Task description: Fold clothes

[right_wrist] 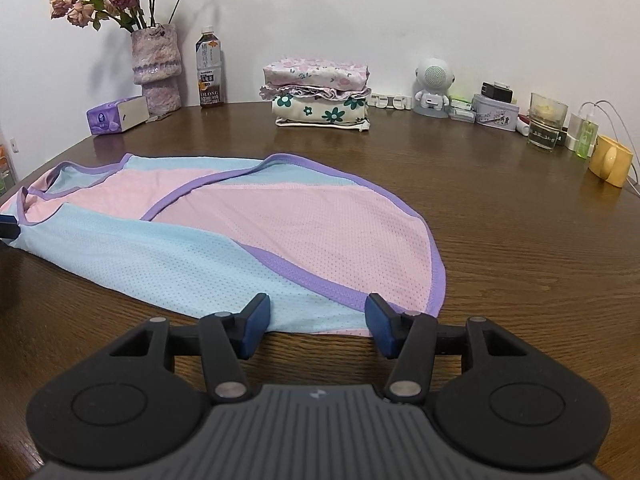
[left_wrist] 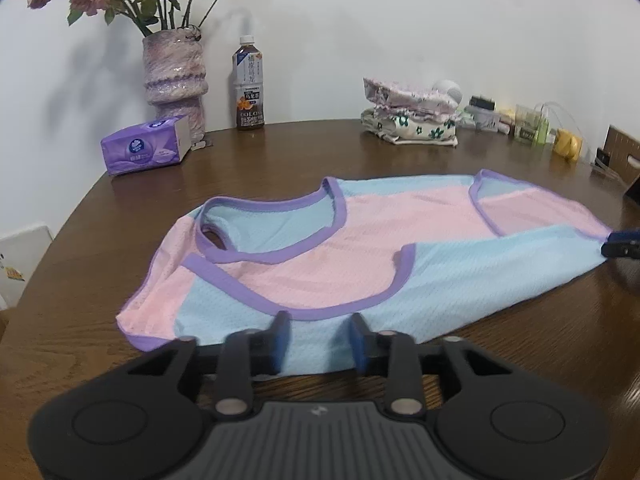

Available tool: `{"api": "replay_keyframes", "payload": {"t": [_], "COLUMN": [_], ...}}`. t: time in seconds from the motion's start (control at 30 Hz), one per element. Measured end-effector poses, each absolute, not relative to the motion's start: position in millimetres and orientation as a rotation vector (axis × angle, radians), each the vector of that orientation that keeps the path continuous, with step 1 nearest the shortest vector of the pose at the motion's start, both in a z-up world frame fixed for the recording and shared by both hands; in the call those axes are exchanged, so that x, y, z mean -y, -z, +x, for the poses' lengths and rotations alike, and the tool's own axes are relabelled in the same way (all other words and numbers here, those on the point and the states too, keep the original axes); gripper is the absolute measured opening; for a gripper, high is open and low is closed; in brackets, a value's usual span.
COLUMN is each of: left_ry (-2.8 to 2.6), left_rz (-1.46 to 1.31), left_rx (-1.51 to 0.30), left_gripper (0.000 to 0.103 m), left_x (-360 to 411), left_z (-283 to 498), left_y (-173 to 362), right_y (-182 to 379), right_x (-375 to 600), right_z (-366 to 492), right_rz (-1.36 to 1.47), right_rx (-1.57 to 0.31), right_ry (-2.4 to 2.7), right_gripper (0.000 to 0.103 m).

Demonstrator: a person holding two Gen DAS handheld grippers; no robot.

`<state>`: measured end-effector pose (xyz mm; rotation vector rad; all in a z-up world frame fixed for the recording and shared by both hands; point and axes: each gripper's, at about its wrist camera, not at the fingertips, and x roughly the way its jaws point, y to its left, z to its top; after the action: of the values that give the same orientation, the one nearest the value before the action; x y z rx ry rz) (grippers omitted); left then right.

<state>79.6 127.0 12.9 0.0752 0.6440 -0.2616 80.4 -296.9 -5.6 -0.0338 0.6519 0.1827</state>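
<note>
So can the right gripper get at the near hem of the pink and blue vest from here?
Probably yes: the right gripper is open, with the vest hem lying flat between its fingers and nothing in the way.

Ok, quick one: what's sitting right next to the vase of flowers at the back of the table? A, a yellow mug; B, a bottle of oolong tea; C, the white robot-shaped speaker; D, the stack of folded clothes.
B: the tea bottle stands just beside the vase, while the folded stack, speaker and mug sit further along the table's back edge.
</note>
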Motion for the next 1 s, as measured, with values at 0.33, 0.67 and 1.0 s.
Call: {"api": "replay_keyframes", "payload": {"t": [0.33,0.67,1.0], "left_ry": [0.248,0.236,0.188], "left_rz": [-0.077,-0.161,-0.152], "left_rx": [-0.474,-0.491,-0.519], "left_gripper": [0.1,0.1,0.1], "left_x": [-101.3,-78.9,-75.0], "left_z": [42.0,26.5,29.0], "left_y": [-30.4,-15.7,-4.1], "right_y": [-12.9,-15.5,-2.0], "right_x": [270.8,249.6,248.1], "right_z": [55.2,47.1,51.0], "right_rz": [-0.008,0.028,0.042], "right_rx": [-0.546,-0.536,-0.551], "right_ry": [-0.281,-0.334,-0.287], "right_gripper": [0.103,0.103,0.103]}}
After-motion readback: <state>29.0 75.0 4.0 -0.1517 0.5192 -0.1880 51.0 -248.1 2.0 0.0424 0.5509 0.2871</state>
